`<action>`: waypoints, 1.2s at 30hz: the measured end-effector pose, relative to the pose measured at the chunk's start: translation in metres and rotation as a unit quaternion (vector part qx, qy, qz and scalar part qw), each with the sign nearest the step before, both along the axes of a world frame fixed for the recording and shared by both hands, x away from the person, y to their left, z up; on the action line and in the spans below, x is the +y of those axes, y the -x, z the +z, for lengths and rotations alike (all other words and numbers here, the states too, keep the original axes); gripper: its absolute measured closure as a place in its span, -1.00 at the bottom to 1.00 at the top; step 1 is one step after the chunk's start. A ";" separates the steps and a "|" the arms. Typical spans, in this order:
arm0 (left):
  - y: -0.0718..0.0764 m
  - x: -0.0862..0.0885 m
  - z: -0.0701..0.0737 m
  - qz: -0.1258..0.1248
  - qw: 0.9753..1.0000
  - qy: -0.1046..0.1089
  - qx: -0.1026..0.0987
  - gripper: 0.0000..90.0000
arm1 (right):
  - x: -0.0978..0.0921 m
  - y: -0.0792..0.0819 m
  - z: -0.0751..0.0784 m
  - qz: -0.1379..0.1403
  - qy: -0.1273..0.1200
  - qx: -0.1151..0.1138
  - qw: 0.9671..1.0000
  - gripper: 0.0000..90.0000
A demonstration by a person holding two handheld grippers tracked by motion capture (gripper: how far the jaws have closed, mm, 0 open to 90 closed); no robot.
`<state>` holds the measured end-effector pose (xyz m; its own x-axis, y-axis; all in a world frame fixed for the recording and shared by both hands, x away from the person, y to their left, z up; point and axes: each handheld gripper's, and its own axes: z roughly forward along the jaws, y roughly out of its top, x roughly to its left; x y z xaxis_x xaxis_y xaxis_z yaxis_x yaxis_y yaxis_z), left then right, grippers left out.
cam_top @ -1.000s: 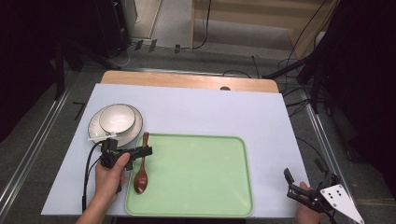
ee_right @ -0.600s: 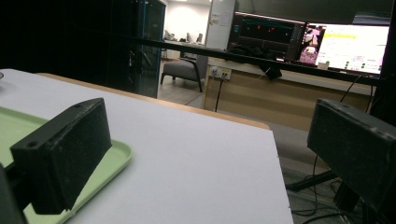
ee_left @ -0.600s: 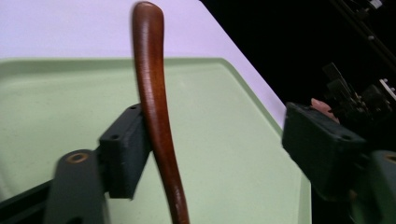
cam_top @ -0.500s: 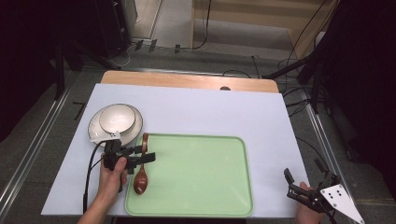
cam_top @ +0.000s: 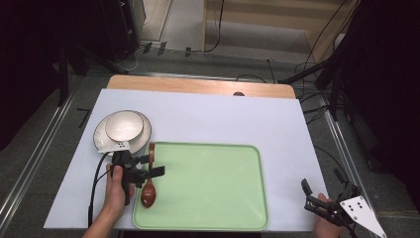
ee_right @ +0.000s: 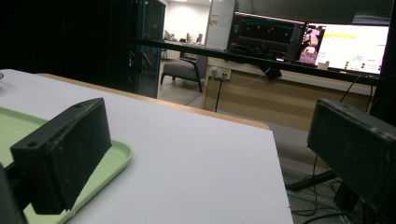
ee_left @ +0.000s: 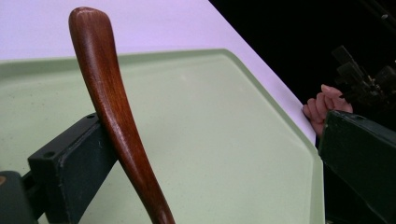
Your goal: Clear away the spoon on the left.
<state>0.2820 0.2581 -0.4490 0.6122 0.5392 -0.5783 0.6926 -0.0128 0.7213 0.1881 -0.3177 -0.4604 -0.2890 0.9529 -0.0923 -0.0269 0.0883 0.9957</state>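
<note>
A brown wooden spoon (cam_top: 149, 186) lies at the left end of the green tray (cam_top: 213, 183), bowl end toward me. In the left gripper view its handle (ee_left: 109, 107) leans against one black jaw, while the other jaw stands far off to the right. My left gripper (cam_top: 151, 166) is open around the handle, with nothing clamped. At the table's near right corner my right gripper (cam_top: 322, 181) is open and empty. The right gripper view has its jaws (ee_right: 205, 154) wide apart over the white table, the tray's corner (ee_right: 112, 161) beside the left one.
A white bowl (cam_top: 124, 126) sits on a white plate (cam_top: 101, 138) behind my left hand, just off the tray's far left corner. White table surface (cam_top: 237, 119) stretches behind the tray. Cables and dark stands ring the table.
My left hand has shifted slightly toward the near edge and its jaws look wider apart. The spoon lies about where it was. The right gripper has not moved.
</note>
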 end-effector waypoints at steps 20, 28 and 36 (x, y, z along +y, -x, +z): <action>0.002 -0.006 -0.005 0.005 0.999 -0.046 0.002 -1.00 | 0.000 0.000 0.000 0.001 0.000 0.000 1.000 -1.00; 0.002 -0.007 -0.008 0.004 0.998 -0.065 0.005 -1.00 | 0.000 0.000 0.000 0.002 0.000 0.000 1.000 -1.00; 0.001 -0.007 -0.009 0.004 0.997 -0.072 0.007 -1.00 | 0.000 0.000 0.000 0.001 0.000 -0.001 1.000 -1.00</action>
<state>0.2807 0.2508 -0.4575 0.5995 0.6223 -0.5034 0.7034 -0.1097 0.7022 0.1882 -0.3177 -0.4604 -0.2908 0.9523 -0.0922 -0.0283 0.0877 0.9957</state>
